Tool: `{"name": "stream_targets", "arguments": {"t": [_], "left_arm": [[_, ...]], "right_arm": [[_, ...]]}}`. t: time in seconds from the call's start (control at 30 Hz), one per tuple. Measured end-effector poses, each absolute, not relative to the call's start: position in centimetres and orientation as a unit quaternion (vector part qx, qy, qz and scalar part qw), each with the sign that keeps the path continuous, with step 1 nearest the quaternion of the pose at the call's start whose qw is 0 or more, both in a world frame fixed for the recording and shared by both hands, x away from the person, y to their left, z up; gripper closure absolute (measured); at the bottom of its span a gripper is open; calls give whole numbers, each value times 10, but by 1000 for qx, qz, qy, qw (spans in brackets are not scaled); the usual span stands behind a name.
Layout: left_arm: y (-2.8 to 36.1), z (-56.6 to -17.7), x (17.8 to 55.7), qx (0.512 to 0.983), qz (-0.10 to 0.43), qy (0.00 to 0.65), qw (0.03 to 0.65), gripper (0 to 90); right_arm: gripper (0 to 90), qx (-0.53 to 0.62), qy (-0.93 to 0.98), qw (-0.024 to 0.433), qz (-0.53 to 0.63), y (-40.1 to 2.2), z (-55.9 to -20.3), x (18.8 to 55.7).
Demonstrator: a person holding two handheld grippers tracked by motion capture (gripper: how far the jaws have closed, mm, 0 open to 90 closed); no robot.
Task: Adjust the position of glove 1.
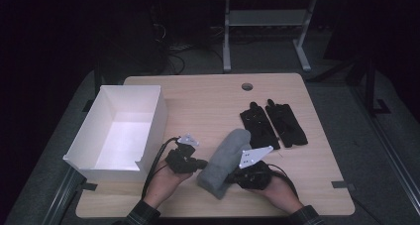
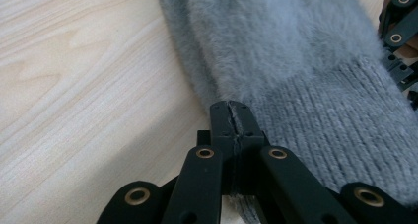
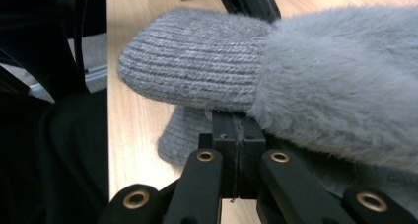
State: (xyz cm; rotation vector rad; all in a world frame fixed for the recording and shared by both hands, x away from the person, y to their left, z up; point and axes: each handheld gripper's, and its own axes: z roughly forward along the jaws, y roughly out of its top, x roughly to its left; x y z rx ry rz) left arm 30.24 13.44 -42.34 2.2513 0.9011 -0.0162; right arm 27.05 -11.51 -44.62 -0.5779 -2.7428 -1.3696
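High view: grey mitten (image 1: pixel 225 163) lies on the table (image 1: pixel 208 98) between left gripper (image 1: pixel 197 163) and right gripper (image 1: pixel 236 177). Left gripper view: jaws pressed together, pinching the cuff edge. Right gripper view: jaws pinching mitten fabric.

A soft grey mitten (image 1: pixel 227 161) with a knitted cuff lies slanted on the near part of the table, cuff end nearest.
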Motion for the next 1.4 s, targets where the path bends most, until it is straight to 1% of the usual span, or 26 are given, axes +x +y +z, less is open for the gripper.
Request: {"name": "stream_targets", "arguments": {"t": [0.1,0.17,0.23,0.3,0.4,0.43,0.5,0.53,0.57,0.63,0.73,0.87,0.93,1.07,1.13,1.2,1.4], "left_arm": [[135,-421,302,871,-2,342,352,866],[134,-419,301,869,0,341,358,853],[134,-418,301,870,1,339,359,852],[134,-418,301,868,2,340,361,839],[134,-416,301,863,8,345,369,785],[135,-414,301,861,7,345,372,761],[135,-409,303,858,19,344,380,707],[136,-407,304,858,23,340,383,665],[134,-405,305,854,26,342,391,616],[131,-400,308,852,32,336,400,524],[120,-395,313,854,28,322,409,416],[103,-394,322,861,29,300,409,315],[94,-397,327,862,25,299,409,268],[80,-405,338,871,18,288,397,219],[78,-407,339,872,18,288,396,213],[72,-415,343,868,8,303,394,202],[68,-430,348,873,5,312,374,180]], "right_arm": [[896,-181,-888,8,-422,-112,-450,269],[877,-172,-896,2,-408,-111,-452,269],[869,-174,-898,5,-405,-111,-452,267],[846,-179,-897,8,-405,-112,-452,267],[800,-183,-897,6,-402,-115,-452,266],[777,-179,-899,1,-399,-118,-452,267],[743,-188,-899,5,-396,-120,-453,266],[737,-183,-902,-3,-392,-123,-453,267],[726,-191,-900,3,-392,-124,-453,266],[720,-189,-903,-5,-387,-127,-453,267],[713,-193,-902,-6,-387,-129,-453,268],[706,-201,-899,0,-388,-127,-454,267],[706,-198,-901,-2,-386,-127,-454,268],[706,-195,-902,-5,-386,-127,-454,268],[706,-196,-901,-4,-386,-127,-454,268],[707,-197,-902,-2,-385,-127,-454,268],[706,-197,-902,-4,-385,-127,-454,268]]}}
